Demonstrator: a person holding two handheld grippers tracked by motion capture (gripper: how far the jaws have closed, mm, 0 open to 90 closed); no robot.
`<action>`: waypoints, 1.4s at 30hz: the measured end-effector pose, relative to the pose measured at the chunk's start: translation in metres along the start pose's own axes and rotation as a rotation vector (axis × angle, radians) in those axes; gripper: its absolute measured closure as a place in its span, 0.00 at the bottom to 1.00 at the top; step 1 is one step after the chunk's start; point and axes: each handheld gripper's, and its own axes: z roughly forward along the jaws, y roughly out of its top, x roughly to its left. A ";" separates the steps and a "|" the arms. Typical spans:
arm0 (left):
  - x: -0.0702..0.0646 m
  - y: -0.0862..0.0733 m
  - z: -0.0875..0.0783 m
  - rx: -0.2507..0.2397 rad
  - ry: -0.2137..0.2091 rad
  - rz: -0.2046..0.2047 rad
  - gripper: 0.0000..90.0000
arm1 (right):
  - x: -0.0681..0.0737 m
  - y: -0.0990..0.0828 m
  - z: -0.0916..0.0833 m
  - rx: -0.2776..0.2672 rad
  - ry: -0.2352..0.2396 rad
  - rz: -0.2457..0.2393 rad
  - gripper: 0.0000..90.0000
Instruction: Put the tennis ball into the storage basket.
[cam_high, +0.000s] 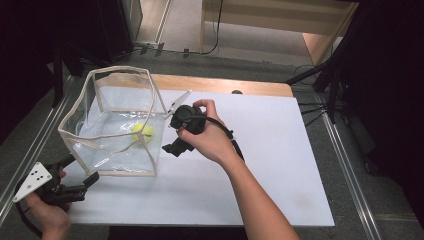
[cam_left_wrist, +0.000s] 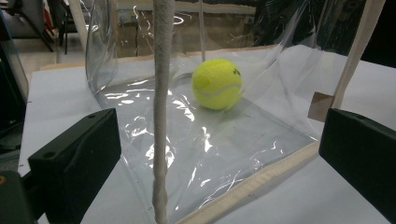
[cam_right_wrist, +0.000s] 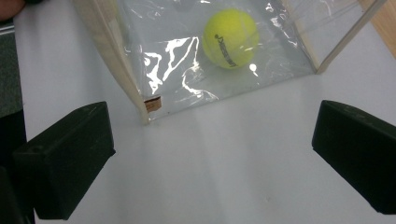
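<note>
A clear plastic bag (cam_high: 112, 122) with cream fabric edging stands open on the white board (cam_high: 260, 165). A yellow tennis ball (cam_high: 142, 132) lies on its floor. My right gripper (cam_high: 170, 135) is held beside the bag's right wall, open and empty. My left gripper (cam_high: 81, 170) is open at the bag's near left corner. In the left gripper view the bag's upright corner seam (cam_left_wrist: 161, 116) stands between the wide jaws of the left gripper (cam_left_wrist: 217, 163), with the ball (cam_left_wrist: 217, 84) beyond. In the right gripper view the ball (cam_right_wrist: 231, 37) shows through the bag wall (cam_right_wrist: 187, 79) ahead of the right gripper (cam_right_wrist: 210, 154).
A cream strap (cam_high: 178, 103) sticks out from the bag's far right corner. The board lies on a wooden table (cam_high: 225, 85) with metal rails (cam_high: 35, 140) along both sides. Dark stands and cables (cam_high: 325, 90) are at the right rear.
</note>
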 end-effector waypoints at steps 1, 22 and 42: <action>0.000 0.000 0.000 0.000 0.000 0.000 0.00 | 0.000 -0.003 0.001 -0.009 0.003 0.008 0.00; -0.001 0.000 0.000 0.000 0.002 -0.002 0.00 | 0.005 -0.066 0.020 -0.107 -0.021 0.073 0.00; -0.002 0.000 0.000 0.000 0.002 -0.002 0.00 | 0.003 -0.136 0.007 -0.198 -0.062 0.179 0.00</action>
